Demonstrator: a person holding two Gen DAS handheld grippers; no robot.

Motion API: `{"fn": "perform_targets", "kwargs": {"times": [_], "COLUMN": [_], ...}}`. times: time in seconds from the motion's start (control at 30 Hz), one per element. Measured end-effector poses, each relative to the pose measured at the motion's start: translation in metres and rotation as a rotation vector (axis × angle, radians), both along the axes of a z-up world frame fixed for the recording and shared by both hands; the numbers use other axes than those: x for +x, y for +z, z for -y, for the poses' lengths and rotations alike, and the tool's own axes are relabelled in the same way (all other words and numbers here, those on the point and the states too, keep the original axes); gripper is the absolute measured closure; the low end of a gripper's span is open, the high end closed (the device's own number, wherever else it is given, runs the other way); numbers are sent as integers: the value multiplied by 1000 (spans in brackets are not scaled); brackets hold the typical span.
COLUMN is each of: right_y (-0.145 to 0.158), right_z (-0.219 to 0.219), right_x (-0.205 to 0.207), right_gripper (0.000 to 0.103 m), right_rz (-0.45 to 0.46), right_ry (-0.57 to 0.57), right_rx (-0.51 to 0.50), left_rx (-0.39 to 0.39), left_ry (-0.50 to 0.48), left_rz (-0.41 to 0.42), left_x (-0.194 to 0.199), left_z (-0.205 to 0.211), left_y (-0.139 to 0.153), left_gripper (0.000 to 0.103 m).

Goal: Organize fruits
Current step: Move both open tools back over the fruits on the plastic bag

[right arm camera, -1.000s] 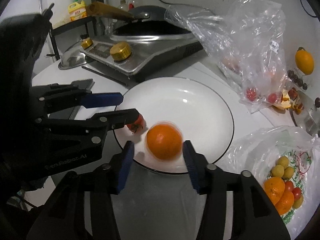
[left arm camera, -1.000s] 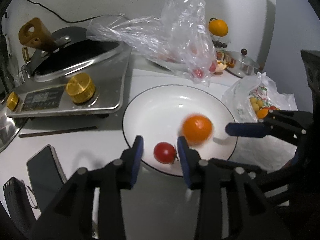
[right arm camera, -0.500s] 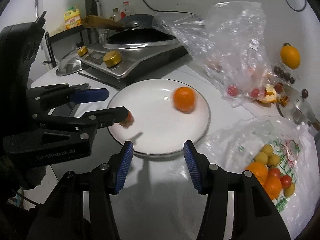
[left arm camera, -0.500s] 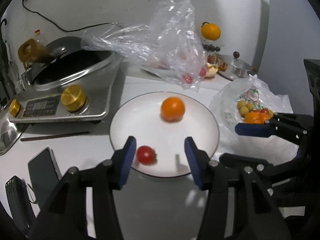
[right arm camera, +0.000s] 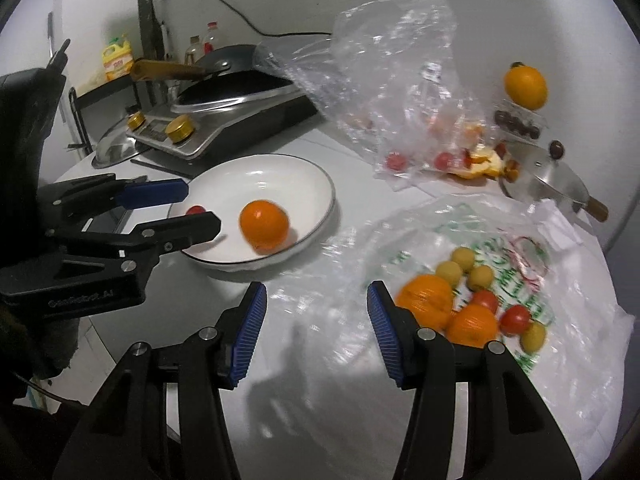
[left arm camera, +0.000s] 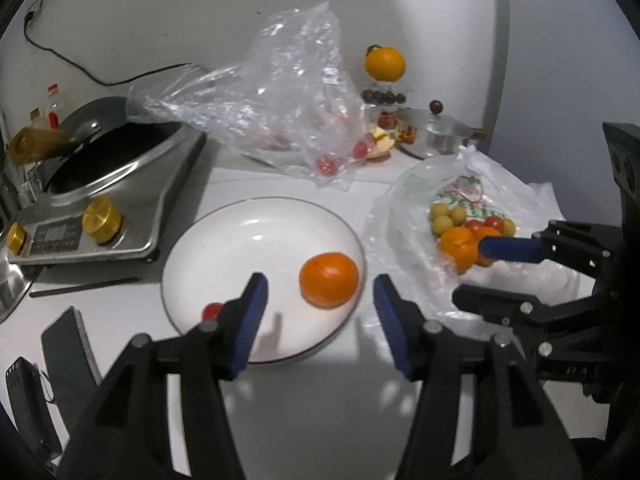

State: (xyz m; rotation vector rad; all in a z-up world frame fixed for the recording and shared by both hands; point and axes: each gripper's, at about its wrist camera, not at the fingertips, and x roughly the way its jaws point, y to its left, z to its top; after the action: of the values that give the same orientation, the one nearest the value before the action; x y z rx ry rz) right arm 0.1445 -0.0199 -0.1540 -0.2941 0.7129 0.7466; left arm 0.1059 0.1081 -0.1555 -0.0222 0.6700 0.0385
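Note:
A white plate (left arm camera: 248,248) holds an orange (left arm camera: 329,274) near its right rim and a cherry tomato (left arm camera: 212,311), half hidden behind a finger, at its near left. My left gripper (left arm camera: 320,278) hovers at the plate's near edge. Its jaws are opening, and the pads touch nothing. In the right wrist view the same orange (right arm camera: 264,226) and tomato (right arm camera: 195,210) lie by the left gripper (right arm camera: 202,208). My right gripper (right arm camera: 316,292) stands open and empty over the table. Just to its right is a white plastic bag (right arm camera: 560,320) with oranges (right arm camera: 426,300), tomatoes and small yellow fruits.
An induction cooker with a wok (left arm camera: 108,184) stands behind the plate on the left. A crumpled clear bag (left arm camera: 280,112) with cherry tomatoes lies at the back. A steel pot lid (left arm camera: 436,136) and an orange on a stand (left arm camera: 385,63) are at the back right. A phone (left arm camera: 64,344) lies near left.
Both grippers drew back from the plate, the right one swinging toward the fruit bag. The left jaws widened off the tomato. The orange rolled loose across the plate.

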Motion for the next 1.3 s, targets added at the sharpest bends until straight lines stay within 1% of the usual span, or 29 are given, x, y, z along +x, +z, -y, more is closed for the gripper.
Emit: {"fn": "perform_targets", "kwargs": {"times": [0.03,0.53,0.83,1.3], "right_y": [0,-1,-4,-16], "right_z": [5,77,115,152], "right_x": [0,9,17,43], "right_gripper": [48,48,48,49], "right_rz": [1,11,7,-11], "right_ry": [-5,-94,-142,-187], "right_rx": [3,30,53,61], "left_rx": [2,33,75,135], "left_ry": [-4,-74,-118,-179], "left_rz": [5,-1,-18,-40], "left_x": [0,11,28,58], "left_z": [5,60,92,126], "left_y": [1,5,3,-9], "left_gripper": [40,39,39,39]}}
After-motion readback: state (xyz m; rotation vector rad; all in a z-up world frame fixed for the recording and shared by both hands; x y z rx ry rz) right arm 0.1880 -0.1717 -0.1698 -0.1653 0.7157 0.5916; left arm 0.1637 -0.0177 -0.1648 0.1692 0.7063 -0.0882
